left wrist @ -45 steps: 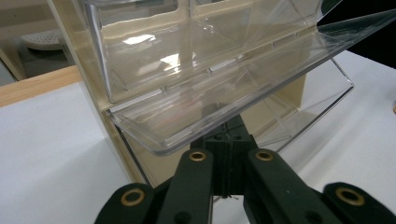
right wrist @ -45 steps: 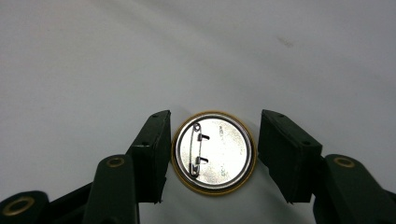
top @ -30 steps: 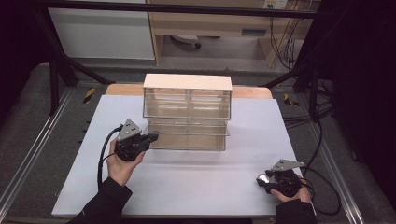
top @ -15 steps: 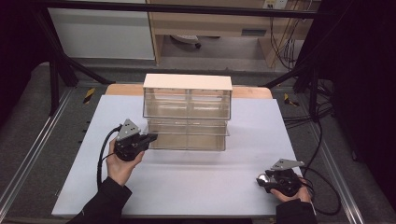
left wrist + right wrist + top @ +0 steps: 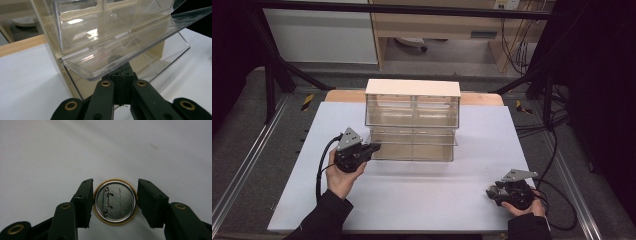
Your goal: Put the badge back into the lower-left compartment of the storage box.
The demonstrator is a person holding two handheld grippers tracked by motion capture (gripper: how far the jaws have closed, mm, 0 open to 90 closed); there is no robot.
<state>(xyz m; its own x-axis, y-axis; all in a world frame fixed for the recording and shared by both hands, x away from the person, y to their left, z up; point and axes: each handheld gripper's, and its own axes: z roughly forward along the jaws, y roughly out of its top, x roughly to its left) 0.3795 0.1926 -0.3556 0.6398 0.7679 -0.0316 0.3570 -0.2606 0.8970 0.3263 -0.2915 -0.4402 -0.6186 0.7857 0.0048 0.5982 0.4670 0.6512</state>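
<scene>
A clear plastic drawer cabinet [image 5: 412, 107] with a cream top stands at the back middle of the white table [image 5: 422, 200]. Its lower left drawer [image 5: 120, 50] is pulled out toward me. My left gripper [image 5: 374, 147] is at that drawer's front, and in the left gripper view its jaws [image 5: 122, 75] are shut on the drawer's clear front lip. At the table's front right my right gripper [image 5: 489, 192] rests low. Its jaws [image 5: 115, 201] close on either side of a round pin badge [image 5: 120, 205], which lies face down with its metal back and pin up.
The cabinet has two rows of clear drawers, and the upper ones [image 5: 412, 105] are pushed in. A wooden board edge [image 5: 482, 98] shows behind the cabinet. Cables [image 5: 557, 150] trail off the table's right side, and metal rails [image 5: 242, 170] run along the left.
</scene>
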